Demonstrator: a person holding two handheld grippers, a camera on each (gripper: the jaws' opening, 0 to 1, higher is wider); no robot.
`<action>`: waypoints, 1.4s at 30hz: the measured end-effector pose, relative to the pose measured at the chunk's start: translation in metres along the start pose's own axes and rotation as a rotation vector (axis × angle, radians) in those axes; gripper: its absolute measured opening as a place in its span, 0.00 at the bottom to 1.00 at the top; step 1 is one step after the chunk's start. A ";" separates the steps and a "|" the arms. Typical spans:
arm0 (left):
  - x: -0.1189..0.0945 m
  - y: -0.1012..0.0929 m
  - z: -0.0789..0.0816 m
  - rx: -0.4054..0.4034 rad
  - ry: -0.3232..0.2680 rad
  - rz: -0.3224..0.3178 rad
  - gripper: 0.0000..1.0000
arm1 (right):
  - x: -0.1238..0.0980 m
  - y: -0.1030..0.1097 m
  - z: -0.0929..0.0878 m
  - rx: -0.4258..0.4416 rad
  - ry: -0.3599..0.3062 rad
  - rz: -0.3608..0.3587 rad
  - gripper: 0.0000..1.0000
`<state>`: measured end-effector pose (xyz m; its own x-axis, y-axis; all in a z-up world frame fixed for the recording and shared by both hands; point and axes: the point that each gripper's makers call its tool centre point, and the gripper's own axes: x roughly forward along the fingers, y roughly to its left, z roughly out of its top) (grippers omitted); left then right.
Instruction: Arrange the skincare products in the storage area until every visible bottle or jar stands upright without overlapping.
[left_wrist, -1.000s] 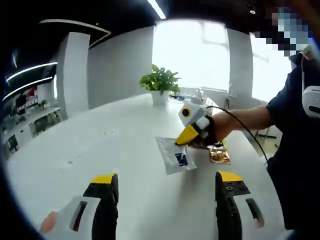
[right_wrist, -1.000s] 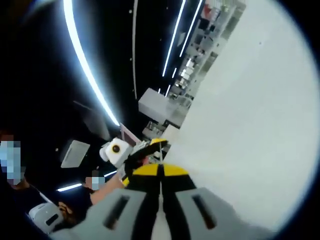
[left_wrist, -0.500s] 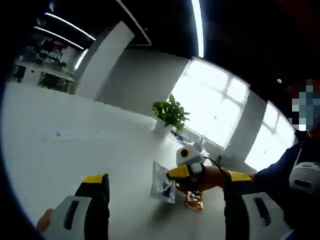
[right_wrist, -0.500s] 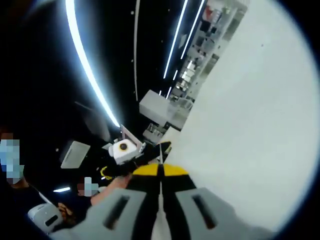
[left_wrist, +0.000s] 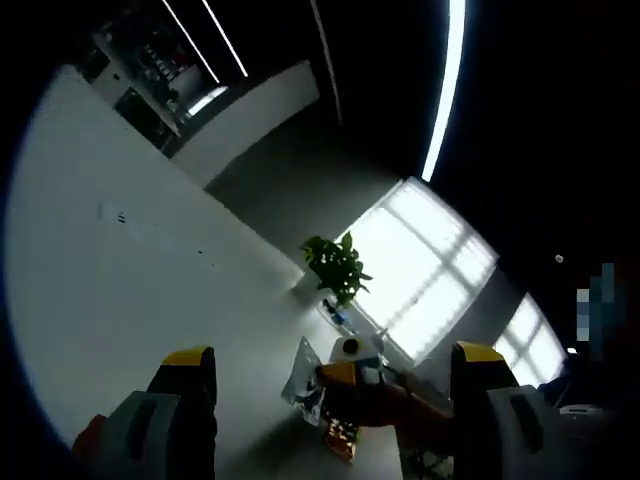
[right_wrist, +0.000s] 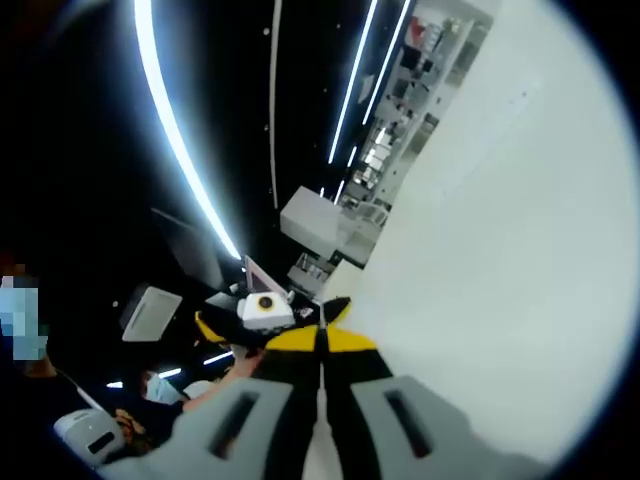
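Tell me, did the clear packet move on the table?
Cannot tell. The clear packet keeps its place beside the copper packet, under the right gripper; the camera tilted.

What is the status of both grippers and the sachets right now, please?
Left gripper open, raised off the white table. Right gripper shut on clear sachet. Copper sachet flat on table. Nothing in the way.

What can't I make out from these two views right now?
- Clear pouch, left gripper view: label too small and dark to read.
- Copper packet, left gripper view: partly behind the right hand-held gripper.
- Right gripper view: the shut hand-held gripper hides whatever it pinches.
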<state>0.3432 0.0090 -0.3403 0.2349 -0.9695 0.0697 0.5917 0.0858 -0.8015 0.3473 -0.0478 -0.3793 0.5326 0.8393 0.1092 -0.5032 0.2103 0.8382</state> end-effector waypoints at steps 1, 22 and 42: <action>0.001 -0.002 -0.002 -0.003 -0.004 -0.004 0.99 | -0.001 0.001 0.001 0.003 -0.011 0.002 0.00; 0.007 -0.016 -0.011 -0.102 0.009 -0.056 0.85 | 0.014 0.020 0.017 0.100 -0.220 0.058 0.00; 0.005 -0.017 -0.007 -0.122 -0.006 -0.078 0.45 | 0.023 0.044 0.015 0.161 -0.286 0.138 0.00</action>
<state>0.3289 0.0013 -0.3304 0.1963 -0.9708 0.1380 0.5106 -0.0189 -0.8596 0.3479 -0.0271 -0.3320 0.6475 0.6751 0.3535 -0.4820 0.0036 0.8761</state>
